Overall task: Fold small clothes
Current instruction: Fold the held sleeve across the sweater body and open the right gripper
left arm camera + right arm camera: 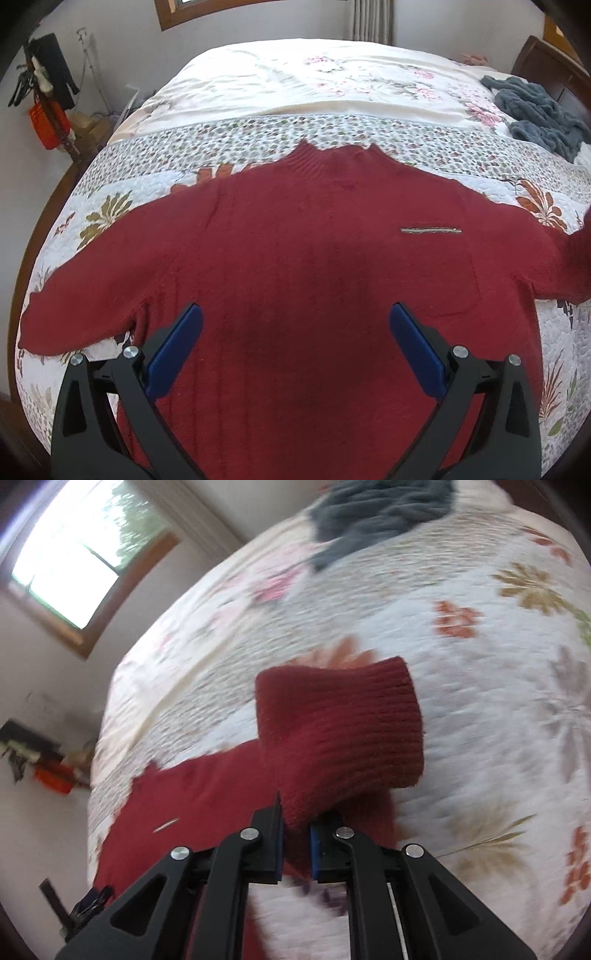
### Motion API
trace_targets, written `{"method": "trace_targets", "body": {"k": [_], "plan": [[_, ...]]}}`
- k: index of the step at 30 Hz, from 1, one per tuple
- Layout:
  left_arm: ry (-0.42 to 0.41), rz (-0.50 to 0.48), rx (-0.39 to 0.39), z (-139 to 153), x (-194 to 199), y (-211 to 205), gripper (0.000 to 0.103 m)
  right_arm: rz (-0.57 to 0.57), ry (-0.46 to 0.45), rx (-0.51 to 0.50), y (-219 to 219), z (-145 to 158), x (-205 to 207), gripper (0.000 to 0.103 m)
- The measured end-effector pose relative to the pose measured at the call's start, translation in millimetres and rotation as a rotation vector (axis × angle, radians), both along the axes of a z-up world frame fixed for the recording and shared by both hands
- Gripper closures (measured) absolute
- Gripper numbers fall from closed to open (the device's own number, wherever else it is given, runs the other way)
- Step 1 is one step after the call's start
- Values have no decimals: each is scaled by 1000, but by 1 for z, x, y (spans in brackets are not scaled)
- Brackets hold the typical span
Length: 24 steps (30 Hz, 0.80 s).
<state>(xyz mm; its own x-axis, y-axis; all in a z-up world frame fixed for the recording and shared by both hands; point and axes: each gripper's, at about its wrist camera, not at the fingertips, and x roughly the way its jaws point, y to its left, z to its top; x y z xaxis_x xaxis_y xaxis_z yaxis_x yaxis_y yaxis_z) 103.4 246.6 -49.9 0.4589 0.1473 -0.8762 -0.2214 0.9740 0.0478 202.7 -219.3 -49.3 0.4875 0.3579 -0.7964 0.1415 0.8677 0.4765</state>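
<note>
While left gripper point(295, 325) gapes over sweater point(295, 258), right gripper point(297, 834) pinches its sleeve point(340, 731)

left gripper point(294, 325) hovers over the red sweater's point(295, 258) lower body, jaws spread wide, holding nothing. right gripper point(296, 830) is clamped on the sweater's sleeve cuff point(340, 731), lifted.

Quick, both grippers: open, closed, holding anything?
Left hand-held gripper: open, empty, above the red sweater.
Right hand-held gripper: closed on the sweater's sleeve.
</note>
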Motion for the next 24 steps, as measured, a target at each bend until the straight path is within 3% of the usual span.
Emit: {"method": "trace_targets", "body": {"k": [9,19,21,24], "plan": [[-9,19,-24,-1,-4,20,3,213,-10,-7,135,-9,6,93],[-10,-3,-40,3,1,19,3,356,40,-51,222,-50,0,93],[-2,-20,-56,2,4,13,3,389,71,-79,232,-62,-2,92],[11,-47,-91,0,9,2,3,433,98,-99,232,-68,-12,77]]}}
